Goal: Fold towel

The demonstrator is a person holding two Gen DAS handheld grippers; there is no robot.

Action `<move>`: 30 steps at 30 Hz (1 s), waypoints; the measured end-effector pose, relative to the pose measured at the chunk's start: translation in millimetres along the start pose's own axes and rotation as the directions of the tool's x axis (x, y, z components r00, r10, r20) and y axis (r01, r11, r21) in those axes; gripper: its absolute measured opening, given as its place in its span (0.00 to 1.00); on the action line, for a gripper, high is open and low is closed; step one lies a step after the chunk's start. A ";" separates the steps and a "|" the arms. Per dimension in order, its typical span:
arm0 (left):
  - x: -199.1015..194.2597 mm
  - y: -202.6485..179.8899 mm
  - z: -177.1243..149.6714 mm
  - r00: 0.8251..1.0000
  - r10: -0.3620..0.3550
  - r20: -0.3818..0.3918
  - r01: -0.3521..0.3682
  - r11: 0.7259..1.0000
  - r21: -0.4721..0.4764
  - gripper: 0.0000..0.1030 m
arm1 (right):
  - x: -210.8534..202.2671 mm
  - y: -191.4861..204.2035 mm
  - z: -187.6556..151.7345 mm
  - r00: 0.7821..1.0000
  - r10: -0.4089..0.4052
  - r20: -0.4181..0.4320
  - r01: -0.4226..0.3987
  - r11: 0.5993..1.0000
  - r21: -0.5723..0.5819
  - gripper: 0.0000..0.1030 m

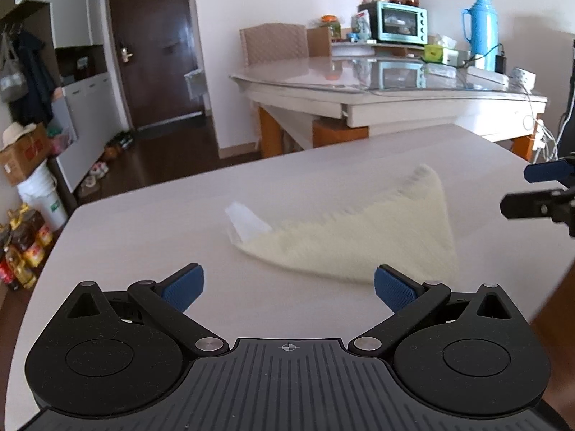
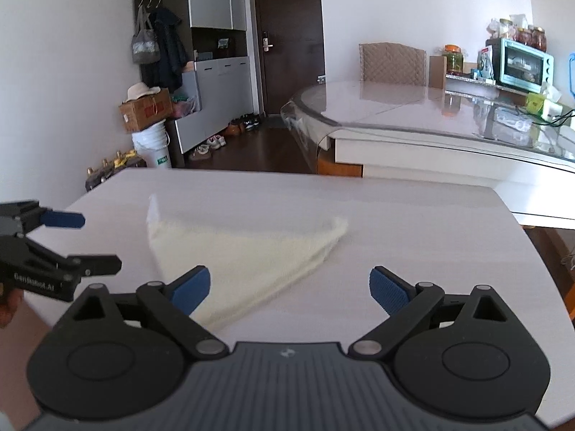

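Observation:
A cream towel [image 1: 359, 237] lies on the light table [image 1: 143, 237], folded into a triangle, with a thin white corner sticking out at its left. My left gripper [image 1: 289, 287] is open and empty, just short of the towel's near edge. The right gripper [image 1: 517, 190] shows at the right edge, open, beside the towel's far corner. In the right wrist view the towel [image 2: 244, 255] lies ahead and left, on the table [image 2: 413, 222]. My right gripper [image 2: 289, 287] is open and empty, with its left finger over the towel's near corner. The left gripper [image 2: 97, 240] is open at the left.
A glass-topped dining table [image 1: 309, 72] stands beyond, with a teal oven [image 1: 400, 21], a blue thermos [image 1: 481, 32], jars and cables on it. A padded chair [image 1: 275, 43] is behind it. Boxes, a bucket and oil bottles [image 1: 25, 248] stand on the floor at the left.

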State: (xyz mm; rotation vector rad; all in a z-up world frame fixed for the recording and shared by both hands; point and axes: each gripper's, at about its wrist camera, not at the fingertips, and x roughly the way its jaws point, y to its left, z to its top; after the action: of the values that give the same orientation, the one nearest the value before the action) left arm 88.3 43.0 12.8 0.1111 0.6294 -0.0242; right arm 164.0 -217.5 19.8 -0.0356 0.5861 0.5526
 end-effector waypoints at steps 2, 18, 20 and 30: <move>12.3 2.9 6.8 1.000 -0.010 0.000 0.010 1.000 0.010 1.00 | 11.7 -3.3 4.4 1.000 0.000 -0.008 0.001 1.000 0.014 0.79; 80.1 9.2 9.7 0.996 -0.079 -0.039 0.082 0.994 0.071 1.00 | 97.4 -30.1 13.6 0.997 0.002 -0.074 0.007 0.993 0.119 0.10; 90.1 9.1 15.4 0.997 -0.077 -0.030 0.078 0.995 0.067 1.00 | 98.1 -31.2 16.3 0.998 -0.011 -0.059 0.017 0.994 0.110 0.10; 75.1 25.4 25.0 1.000 -0.023 0.013 0.022 0.999 0.045 1.00 | 61.5 -13.9 28.1 0.992 0.094 0.085 -0.099 0.993 0.058 0.09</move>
State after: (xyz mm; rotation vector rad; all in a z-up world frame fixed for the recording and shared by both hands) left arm 165.1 66.3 -8.9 0.1472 0.6169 -0.0609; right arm 228.1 -194.3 8.8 0.0744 0.5260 0.6271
